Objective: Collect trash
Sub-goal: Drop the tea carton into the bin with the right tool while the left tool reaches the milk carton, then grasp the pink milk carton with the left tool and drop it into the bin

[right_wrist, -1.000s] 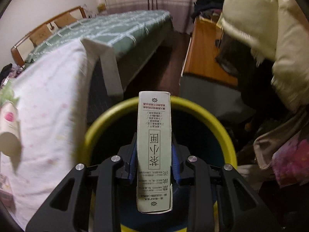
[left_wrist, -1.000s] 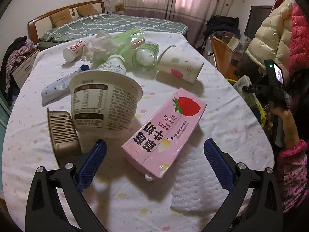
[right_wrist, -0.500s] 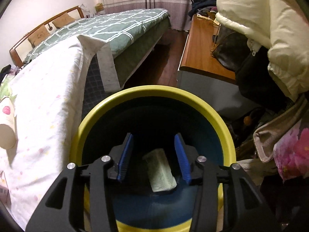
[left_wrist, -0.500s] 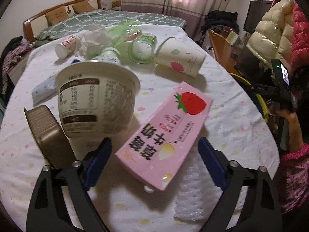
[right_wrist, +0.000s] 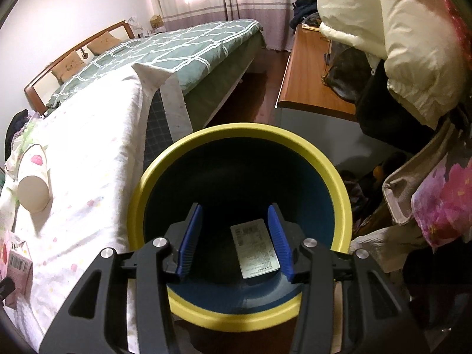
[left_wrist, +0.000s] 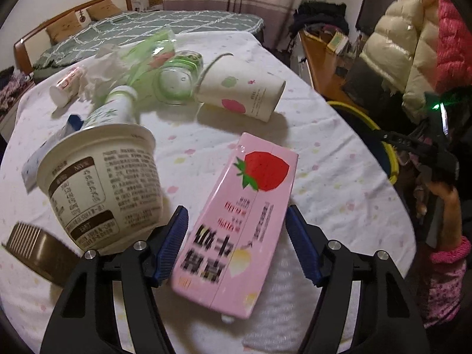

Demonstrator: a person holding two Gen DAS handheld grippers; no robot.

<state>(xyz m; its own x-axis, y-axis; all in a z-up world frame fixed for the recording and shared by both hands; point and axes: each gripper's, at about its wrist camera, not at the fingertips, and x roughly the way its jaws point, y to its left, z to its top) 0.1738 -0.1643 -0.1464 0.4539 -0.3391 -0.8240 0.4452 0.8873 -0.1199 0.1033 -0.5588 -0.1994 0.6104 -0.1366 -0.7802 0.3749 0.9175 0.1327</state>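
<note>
1. Left wrist view: the left gripper (left_wrist: pixel 236 244) is spread wide around a pink carton (left_wrist: pixel 239 230) lying on the table (left_wrist: pixel 339 171); its fingers (left_wrist: pixel 174 244) flank the carton, and whether they touch it cannot be told.
2. Just left of the carton a white tub (left_wrist: pixel 100 183) lies tipped on its side, a brown ribbed tray (left_wrist: pixel 35 250) beside it at the near-left edge.
3. Farther back lie a paper cup (left_wrist: pixel 242 91) on its side, a clear glass jar (left_wrist: pixel 177 85), a small bottle (left_wrist: pixel 112 112) and crumpled tissue (left_wrist: pixel 100 67), bunched close together.
4. Open cloth runs along the table's right side to the edge, where part of the bin (left_wrist: pixel 380 144) rim shows; the rest is cut off.
5. Right wrist view: the right gripper (right_wrist: pixel 236 242) hangs released and empty over the yellow-rimmed bin (right_wrist: pixel 236 135).
6. A flat box (right_wrist: pixel 255 247) lies on the bin's dark floor, between the fingers as seen from above.
7. The bin stands against the table's draped edge (right_wrist: pixel 97 177); the paper cup (right_wrist: pixel 34 188) lies near it.
</note>
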